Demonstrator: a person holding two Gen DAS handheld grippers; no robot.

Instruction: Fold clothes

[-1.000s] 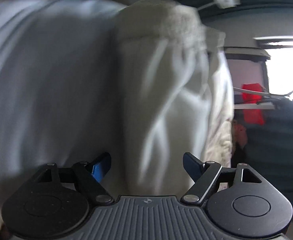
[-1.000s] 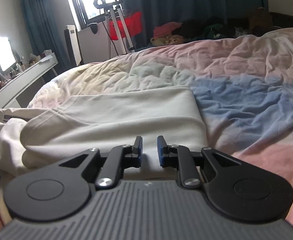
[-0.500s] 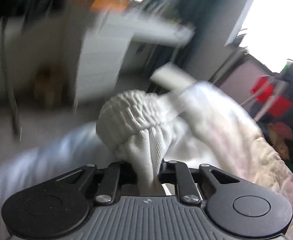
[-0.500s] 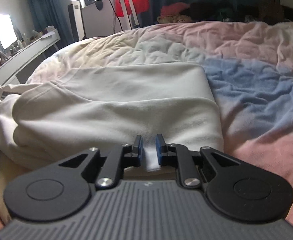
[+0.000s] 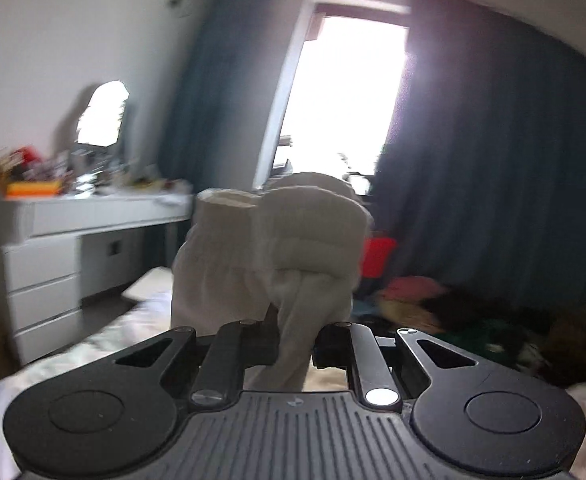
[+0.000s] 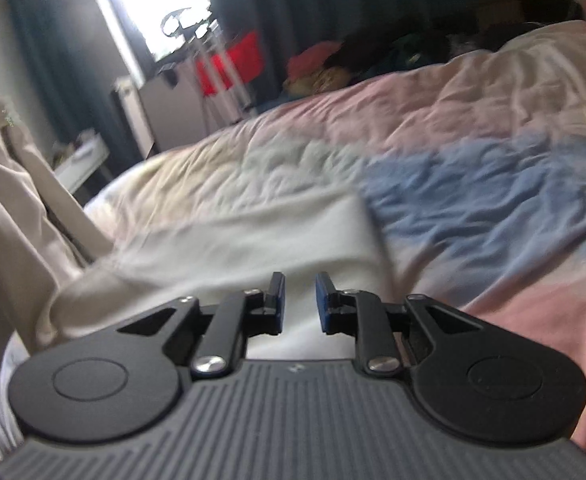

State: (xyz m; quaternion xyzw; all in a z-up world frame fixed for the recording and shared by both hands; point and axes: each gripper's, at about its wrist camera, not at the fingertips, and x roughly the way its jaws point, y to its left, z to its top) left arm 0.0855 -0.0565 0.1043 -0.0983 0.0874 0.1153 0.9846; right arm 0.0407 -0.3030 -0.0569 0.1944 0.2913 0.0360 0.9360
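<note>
A cream sweatshirt (image 6: 253,248) lies partly folded on the bed, its left part pulled up off the bed (image 6: 9,200). My left gripper (image 5: 293,344) is shut on the ribbed cuff of its sleeve (image 5: 305,240) and holds it raised in the air, the cuff bunched above the jaws. My right gripper (image 6: 299,304) hovers just over the near edge of the sweatshirt body; its jaws stand slightly apart with only a narrow gap, and nothing is pinched between them.
The bed has a rumpled pink, blue and cream quilt (image 6: 473,168). A white dresser (image 5: 73,240) with clutter and a mirror stands at the left. Dark curtains (image 5: 493,160) flank a bright window. A red item (image 6: 233,60) and piled clothes (image 6: 333,68) lie beyond the bed.
My left gripper closed on the sleeve cuff and swung it up from the bed into the air. My right gripper stayed over the sweatshirt's edge, tilting slightly, jaws widening a little.
</note>
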